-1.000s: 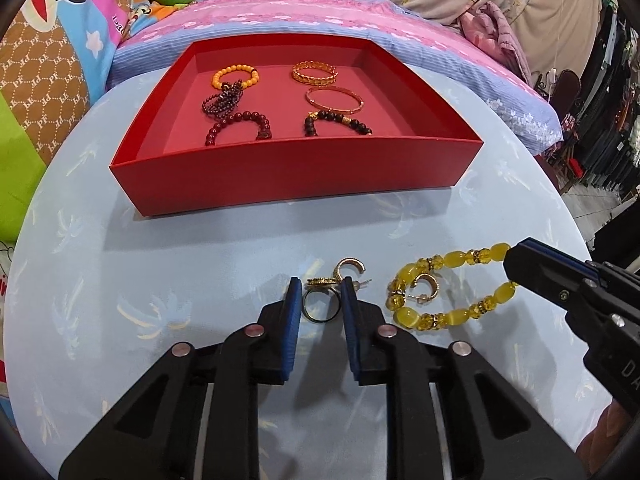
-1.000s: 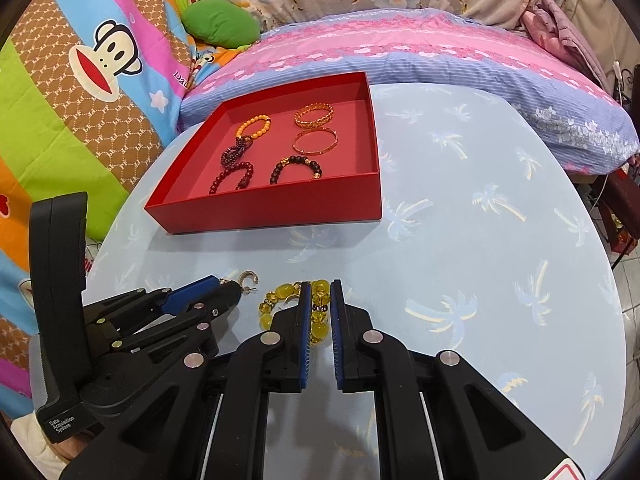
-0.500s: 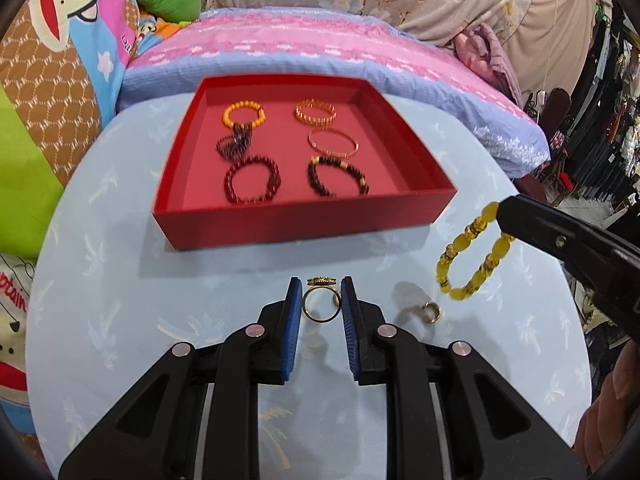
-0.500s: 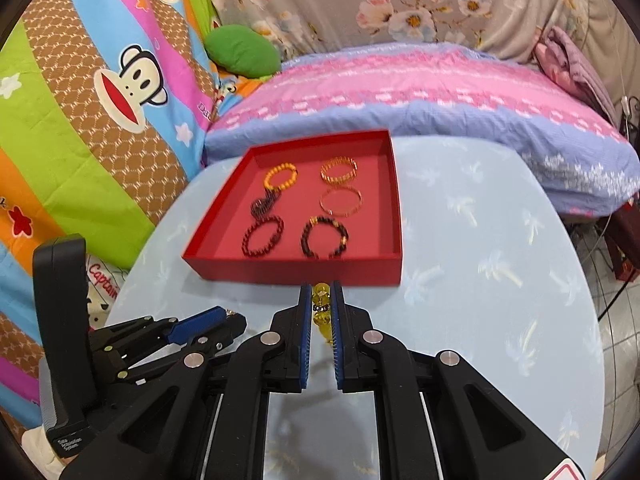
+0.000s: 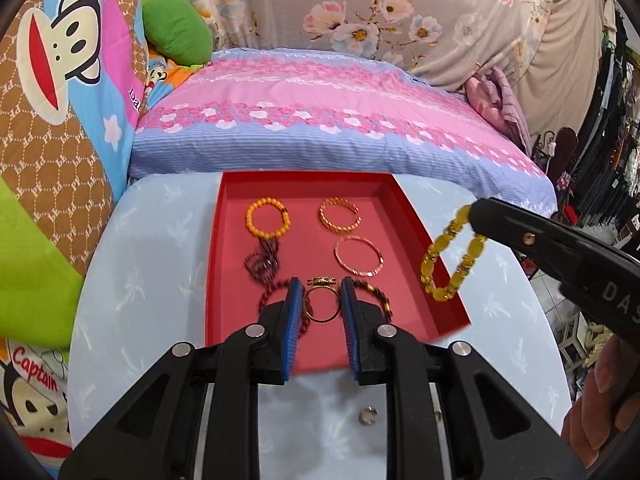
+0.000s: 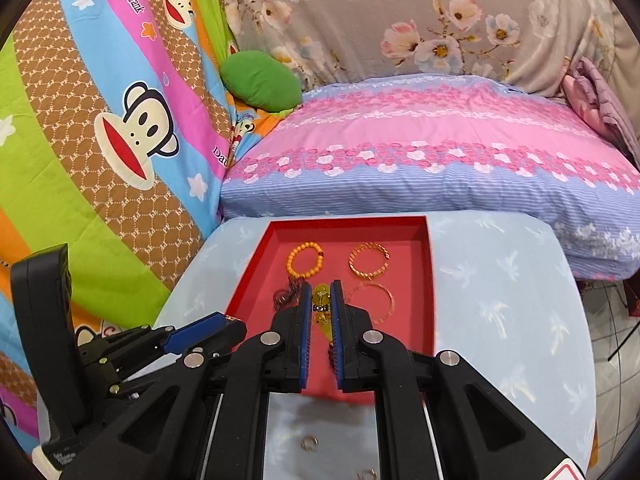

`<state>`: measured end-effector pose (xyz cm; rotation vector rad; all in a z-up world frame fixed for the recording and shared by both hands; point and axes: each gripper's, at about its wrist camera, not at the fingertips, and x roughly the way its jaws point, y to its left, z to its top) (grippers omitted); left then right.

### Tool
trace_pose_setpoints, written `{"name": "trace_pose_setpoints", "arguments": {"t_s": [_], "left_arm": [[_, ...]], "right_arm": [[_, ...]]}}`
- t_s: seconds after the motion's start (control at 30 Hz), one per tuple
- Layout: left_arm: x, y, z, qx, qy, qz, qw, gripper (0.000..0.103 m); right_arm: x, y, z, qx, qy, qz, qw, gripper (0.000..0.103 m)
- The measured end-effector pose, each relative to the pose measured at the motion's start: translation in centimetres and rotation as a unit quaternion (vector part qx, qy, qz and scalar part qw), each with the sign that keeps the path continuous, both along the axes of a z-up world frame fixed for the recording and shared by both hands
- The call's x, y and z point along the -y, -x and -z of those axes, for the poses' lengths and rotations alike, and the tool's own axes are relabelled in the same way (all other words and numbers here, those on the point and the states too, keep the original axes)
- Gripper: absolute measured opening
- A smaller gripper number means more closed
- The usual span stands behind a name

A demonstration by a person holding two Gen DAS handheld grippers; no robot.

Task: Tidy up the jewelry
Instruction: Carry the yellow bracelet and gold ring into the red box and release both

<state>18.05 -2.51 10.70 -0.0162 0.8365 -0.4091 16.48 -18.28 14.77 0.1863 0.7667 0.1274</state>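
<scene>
Left wrist view: left gripper pinches a thin gold ring with a small ornate gold top between its blue pads, jaws narrowed onto the band, ring standing upright and held up over the near part of the red tray. In the tray: orange bead bracelet back left, gold chain-link bangle back right, thin rose-gold bangle in front of it, a dark maroon bead bracelet bunched left of centre, two more dark bead bracelets near the front, mostly hidden behind the fingers. Right gripper comes in from the right edge, angled toward the tray, with a yellow bead bracelet dangling from its tip over the tray's right wall, clear of the floor. Small gold hoop earring lies on the pale blue palm-print tablecloth near the camera. Right wrist view: right gripper clamps the yellow bead bracelet, jaws nearly closed on the translucent beads, loop hanging below, above the red tray near its middle. Orange bracelet and gold bangle at the back. Left gripper sits low left, tip at the tray's left wall; its jaws can't be read from here. Two small earrings on the cloth.
</scene>
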Motion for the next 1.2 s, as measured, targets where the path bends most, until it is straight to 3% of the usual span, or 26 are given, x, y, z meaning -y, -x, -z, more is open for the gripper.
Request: {"name": "trace_pose_setpoints", "arguments": {"t_s": [0.37, 0.73, 0.87, 1.0, 1.2], "left_arm": [[-0.7, -4.4, 2.4, -0.019, -0.012, -0.014, 0.9996, 0.019], [0.4, -7.1, 6.4, -0.053, -0.025, -0.004, 0.9983, 0.020], [1.0, -7.4, 7.0, -0.058, -0.026, 0.001, 0.9980, 0.020], [1.8, -7.4, 7.1, -0.053, -0.031, 0.004, 0.9981, 0.020], [2.0, -7.3, 6.9, -0.046, -0.035, -0.007, 0.9983, 0.035]], "right_arm": [[-2.6, -8.2, 5.5, -0.061, -0.031, -0.010, 0.998, 0.009], [-0.4, -10.2, 11.9, -0.127, -0.030, 0.029, 0.991, 0.009], [0.3, -9.8, 12.6, -0.131, -0.026, 0.041, 0.990, 0.011], [0.8, -9.1, 12.5, -0.121, -0.022, 0.052, 0.991, 0.022], [1.3, -7.6, 11.6, -0.101, -0.012, 0.063, 0.993, 0.026]]}}
